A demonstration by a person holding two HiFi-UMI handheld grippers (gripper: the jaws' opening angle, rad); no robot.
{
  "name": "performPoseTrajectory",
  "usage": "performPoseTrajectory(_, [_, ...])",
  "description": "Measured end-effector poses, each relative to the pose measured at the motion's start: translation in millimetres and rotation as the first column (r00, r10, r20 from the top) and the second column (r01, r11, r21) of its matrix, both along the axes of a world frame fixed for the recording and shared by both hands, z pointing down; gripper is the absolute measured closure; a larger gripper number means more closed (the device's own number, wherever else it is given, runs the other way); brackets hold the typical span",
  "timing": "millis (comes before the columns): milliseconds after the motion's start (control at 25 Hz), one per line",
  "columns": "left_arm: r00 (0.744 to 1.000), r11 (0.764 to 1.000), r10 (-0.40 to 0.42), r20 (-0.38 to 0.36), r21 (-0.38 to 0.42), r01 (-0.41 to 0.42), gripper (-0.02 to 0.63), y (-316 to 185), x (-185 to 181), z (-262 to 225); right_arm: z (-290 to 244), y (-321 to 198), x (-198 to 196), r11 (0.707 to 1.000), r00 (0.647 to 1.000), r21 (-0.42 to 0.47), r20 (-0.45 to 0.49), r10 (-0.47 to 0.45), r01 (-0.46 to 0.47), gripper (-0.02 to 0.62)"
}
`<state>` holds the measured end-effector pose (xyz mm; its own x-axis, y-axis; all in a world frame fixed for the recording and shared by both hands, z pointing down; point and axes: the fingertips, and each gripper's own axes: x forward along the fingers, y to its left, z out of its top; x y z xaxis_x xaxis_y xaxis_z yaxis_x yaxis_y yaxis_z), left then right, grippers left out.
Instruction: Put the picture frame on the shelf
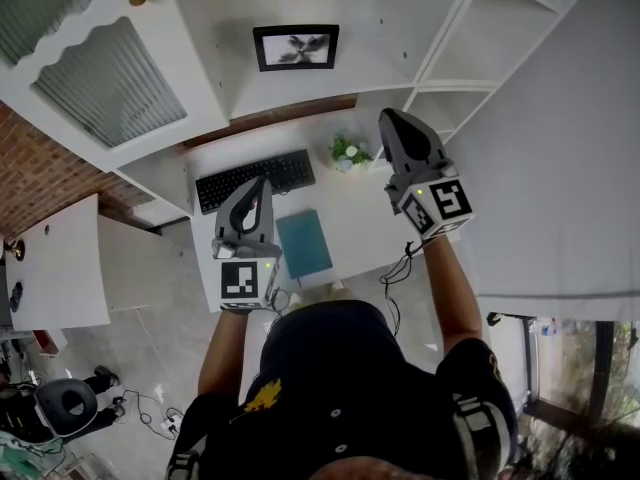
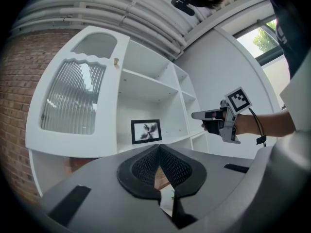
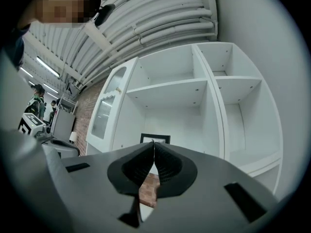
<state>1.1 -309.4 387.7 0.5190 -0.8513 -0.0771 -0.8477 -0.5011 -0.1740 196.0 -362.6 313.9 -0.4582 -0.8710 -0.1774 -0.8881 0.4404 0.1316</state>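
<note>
A black picture frame (image 1: 296, 47) stands upright on the white shelf (image 1: 390, 28), and in front of that shelf the left gripper (image 1: 263, 182) and right gripper (image 1: 388, 118) hover, jaws pressed together, empty.

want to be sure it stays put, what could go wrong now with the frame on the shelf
The picture frame stands upright on the shelf with nothing bracing it; a bump might tip it. The shut right hand-held gripper appears near the small plant and might clip it when lowered.
</note>
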Motion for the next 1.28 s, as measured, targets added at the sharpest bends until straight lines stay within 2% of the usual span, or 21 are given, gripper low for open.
performPoseTrajectory(240, [1.0,1.0,-0.007,-0.009,0.0,0.007,0.588,17,-18,1,12,28,-9,1.0,1.0,-0.016,0.012,0.026,-0.026,0.589])
performPoseTrajectory(520, [0.998,0.999,-0.034,-0.053,-0.024,0.032,0.588,27,-33,5,27,53,-9,0.998,0.999,-0.041,0.023,0.046,-0.045,0.589])
performPoseTrajectory(880, [0.993,0.996,-0.081,-0.089,-0.031,0.079,0.588,23,-45,13,40,60,-1,0.994,0.995,-0.047,0.027,0.096,-0.095,0.589])
performPoseTrajectory(1280, [0.993,0.996,-0.084,-0.084,-0.021,0.083,0.588,24,-45,9,34,63,-3,0.994,0.994,-0.047,0.05,0.096,-0.094,0.589])
